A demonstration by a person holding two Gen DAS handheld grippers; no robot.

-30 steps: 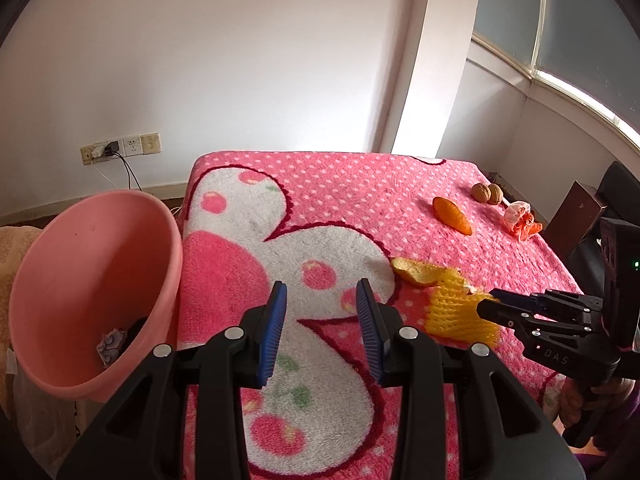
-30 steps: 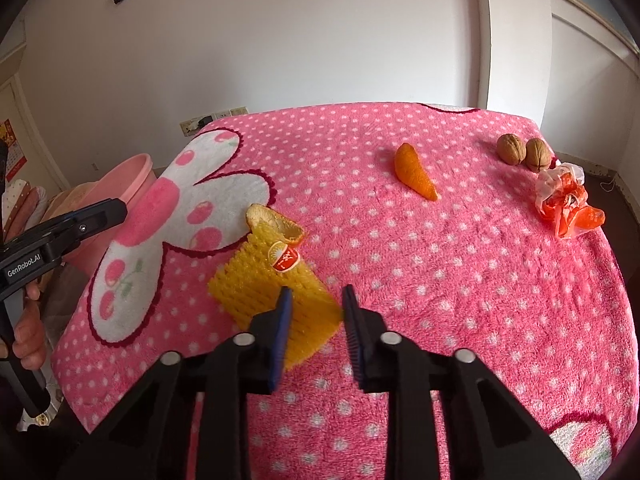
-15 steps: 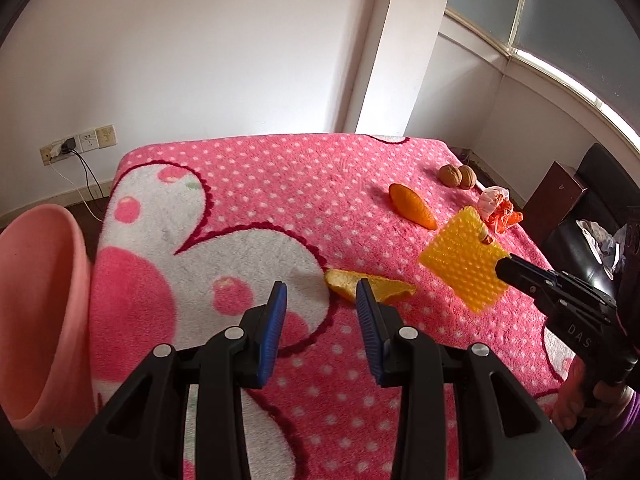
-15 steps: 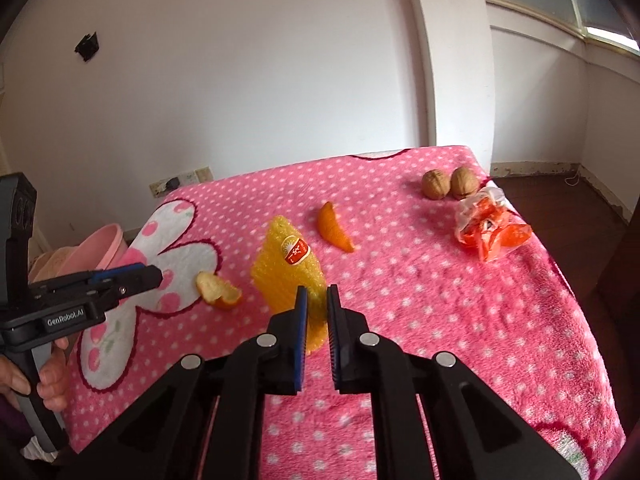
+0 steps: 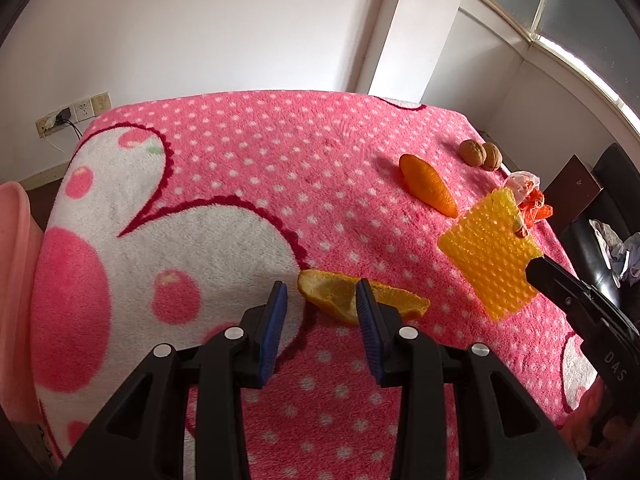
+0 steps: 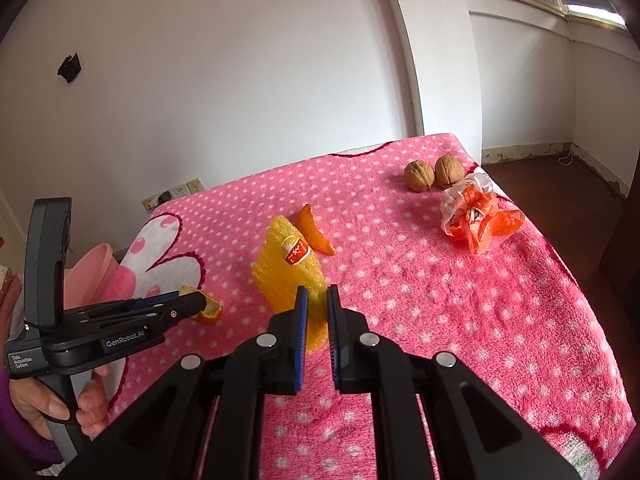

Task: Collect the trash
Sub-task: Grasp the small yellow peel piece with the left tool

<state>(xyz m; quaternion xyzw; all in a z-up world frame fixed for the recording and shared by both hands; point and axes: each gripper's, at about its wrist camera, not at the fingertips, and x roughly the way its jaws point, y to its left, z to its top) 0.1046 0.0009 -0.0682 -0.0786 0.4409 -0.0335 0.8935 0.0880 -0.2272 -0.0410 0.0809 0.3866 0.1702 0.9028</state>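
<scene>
Right tool [image 6: 317,294] pinches yellow foam net [image 6: 286,276]; spread left tool [image 5: 321,292] should straddle orange peel [image 5: 360,300] at one o'clock.

On the blanket [image 5: 248,168] a peel [image 5: 340,300] lies just in front of the left gripper [image 5: 322,304]. To its right the right gripper [image 6: 317,300] holds a foam net [image 5: 490,256] up off the blanket. Farther back lies another peel [image 5: 428,190], then two walnuts [image 6: 434,174] side by side, with a crumpled wrapper [image 6: 478,218] just beside them. A bin [image 5: 14,280] stands off the blanket's left edge.
</scene>
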